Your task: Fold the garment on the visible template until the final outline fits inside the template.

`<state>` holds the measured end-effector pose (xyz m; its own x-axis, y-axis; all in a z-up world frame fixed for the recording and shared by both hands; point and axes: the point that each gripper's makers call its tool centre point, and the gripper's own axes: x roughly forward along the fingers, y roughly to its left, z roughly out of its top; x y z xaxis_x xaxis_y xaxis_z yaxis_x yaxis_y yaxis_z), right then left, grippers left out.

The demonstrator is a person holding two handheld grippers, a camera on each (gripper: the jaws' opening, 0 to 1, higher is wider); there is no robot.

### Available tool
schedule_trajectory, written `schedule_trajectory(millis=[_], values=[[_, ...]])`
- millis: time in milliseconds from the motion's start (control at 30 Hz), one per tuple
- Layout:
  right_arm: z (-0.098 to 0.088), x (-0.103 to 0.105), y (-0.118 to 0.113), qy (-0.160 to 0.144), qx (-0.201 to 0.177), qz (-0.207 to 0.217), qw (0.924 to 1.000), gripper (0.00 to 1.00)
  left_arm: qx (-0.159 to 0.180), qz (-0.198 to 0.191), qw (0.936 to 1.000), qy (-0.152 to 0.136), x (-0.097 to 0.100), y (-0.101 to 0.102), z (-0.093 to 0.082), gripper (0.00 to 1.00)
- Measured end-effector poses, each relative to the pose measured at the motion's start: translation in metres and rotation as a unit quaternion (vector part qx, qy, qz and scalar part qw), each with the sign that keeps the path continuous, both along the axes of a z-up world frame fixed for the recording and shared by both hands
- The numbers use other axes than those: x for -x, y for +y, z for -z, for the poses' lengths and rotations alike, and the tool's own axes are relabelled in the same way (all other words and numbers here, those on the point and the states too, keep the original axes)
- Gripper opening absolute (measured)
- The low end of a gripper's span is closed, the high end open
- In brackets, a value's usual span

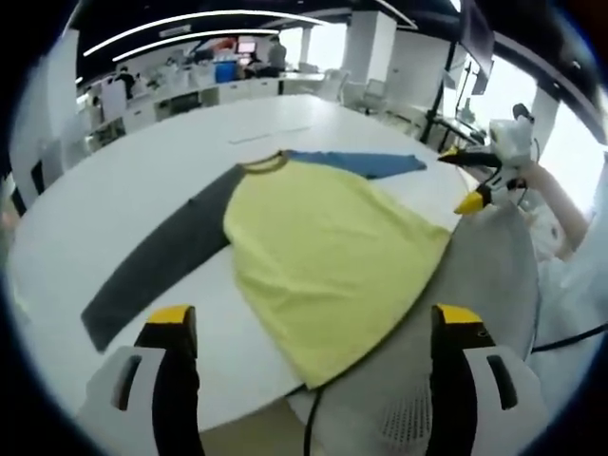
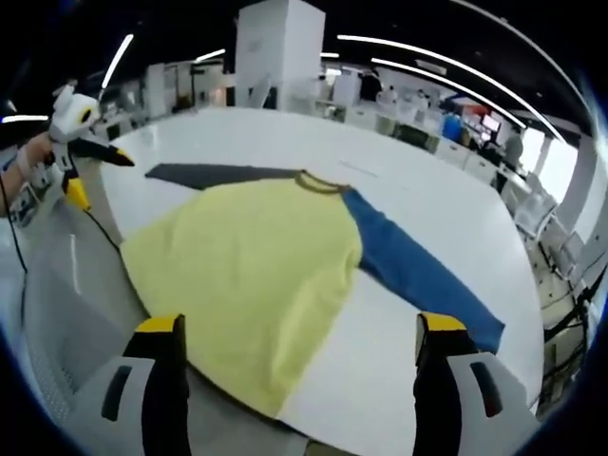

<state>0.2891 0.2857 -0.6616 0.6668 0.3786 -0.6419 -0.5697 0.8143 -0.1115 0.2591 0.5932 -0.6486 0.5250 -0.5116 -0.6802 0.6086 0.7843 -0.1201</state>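
Shirt [image 1: 328, 261] flat at tabletop [image 1: 142, 180] centre, hem overhanging at 6 o'clock. Our left gripper [image 1: 313, 332] and right gripper [image 2: 299, 342] spread, empty. Risk: tugging hem slides shirt off edge.

The white surface [image 1: 142, 180] is large with a rounded edge, and beyond its near rim a grey chair back [image 1: 494, 275] shows. Behind it runs an open office: rows of white desks [image 1: 190, 95] with a blue bin [image 1: 225, 71] among them, a wide white pillar [image 2: 278, 52], and long ceiling light strips [image 2: 446, 71]. Two people [image 1: 275, 52] stand far off near the desks. Bright windows [image 1: 513, 90] line one side.
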Motion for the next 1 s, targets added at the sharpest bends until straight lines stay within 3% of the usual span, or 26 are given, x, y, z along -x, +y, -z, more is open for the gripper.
schedule_trajectory(millis=[633, 1000], values=[[0.006, 0.0, -0.003, 0.01, -0.002, -0.003, 0.9999, 0.96, 0.005, -0.006, 1.0, 0.006, -0.001, -0.003, 0.001, 0.99], [0.005, -0.003, -0.011, 0.014, -0.002, -0.003, 0.9999, 0.8, 0.006, -0.003, 0.9999, 0.008, -0.005, -0.008, 0.001, 0.98]])
